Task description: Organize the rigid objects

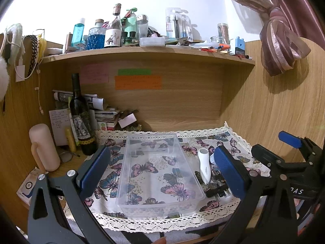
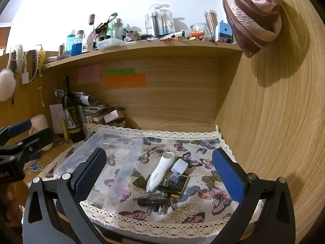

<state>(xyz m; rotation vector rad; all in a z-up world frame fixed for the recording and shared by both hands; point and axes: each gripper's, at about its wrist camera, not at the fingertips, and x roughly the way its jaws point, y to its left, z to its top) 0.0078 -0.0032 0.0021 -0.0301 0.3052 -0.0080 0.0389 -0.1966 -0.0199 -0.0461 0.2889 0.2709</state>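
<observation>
bin left of device, perhaps touching

You've got a clear bin on a cream cloth with pink and blue butterflies; white wand at its 3 o'clock. Blue pads, black gripper frames. Orange note, green one at 12.

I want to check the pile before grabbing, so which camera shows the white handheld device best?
The right wrist view: the white handheld device lies centered and unobstructed atop the dark clutter. In the left wrist view it sits off to the side, beside the left gripper's blue pad.
</observation>
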